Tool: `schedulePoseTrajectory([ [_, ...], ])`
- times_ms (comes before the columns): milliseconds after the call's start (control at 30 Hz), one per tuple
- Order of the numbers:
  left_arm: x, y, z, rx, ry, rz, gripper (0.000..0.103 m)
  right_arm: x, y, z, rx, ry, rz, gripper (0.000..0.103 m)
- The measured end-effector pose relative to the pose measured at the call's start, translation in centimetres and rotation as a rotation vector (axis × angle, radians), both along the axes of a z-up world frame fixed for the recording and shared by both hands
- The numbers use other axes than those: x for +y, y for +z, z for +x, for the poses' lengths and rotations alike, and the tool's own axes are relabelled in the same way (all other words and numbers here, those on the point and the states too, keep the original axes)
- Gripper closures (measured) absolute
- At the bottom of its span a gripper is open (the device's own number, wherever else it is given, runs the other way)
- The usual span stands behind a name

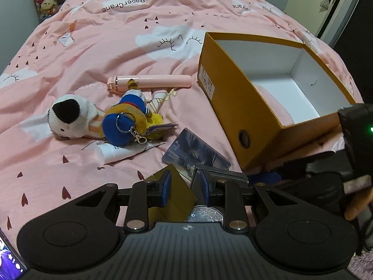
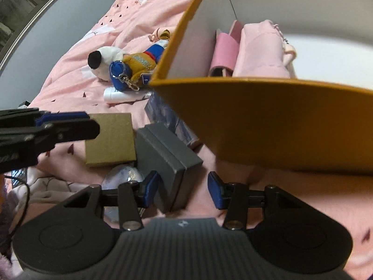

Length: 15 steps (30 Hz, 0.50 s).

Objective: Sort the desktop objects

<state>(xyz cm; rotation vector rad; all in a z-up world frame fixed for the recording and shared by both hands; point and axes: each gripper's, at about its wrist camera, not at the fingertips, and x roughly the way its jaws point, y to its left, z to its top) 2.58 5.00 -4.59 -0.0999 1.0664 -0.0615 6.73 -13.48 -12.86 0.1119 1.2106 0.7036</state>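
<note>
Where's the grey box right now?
In the right wrist view, the grey box lies on the pink bedspread between the open right tongs, against their left pad, beside the brown cardboard box.

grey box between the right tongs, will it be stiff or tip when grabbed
The grey box looks like rigid card with sharp edges, so probably stiff. It sits tilted on the soft pink quilt, so it may rock before the open right tongs close.
</note>
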Motion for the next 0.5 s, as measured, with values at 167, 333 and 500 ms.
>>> schedulePoseTrajectory([
  [167,0.3,-0.4,0.4,0.017,0.015,-0.009,0.073,0.9,-0.8,0.6,0.017,0.012,0.059,0.05],
  [333,0.4,-0.4,0.7,0.024,0.024,-0.005,0.073,0.7,0.2,-0.1,-0.02,0.026,0.07,0.06],
  [500,0.3,-0.3,1.4,0.023,0.011,-0.007,0.073,0.0,2.8,-1.1,-0.08,0.058,0.038,0.065],
])
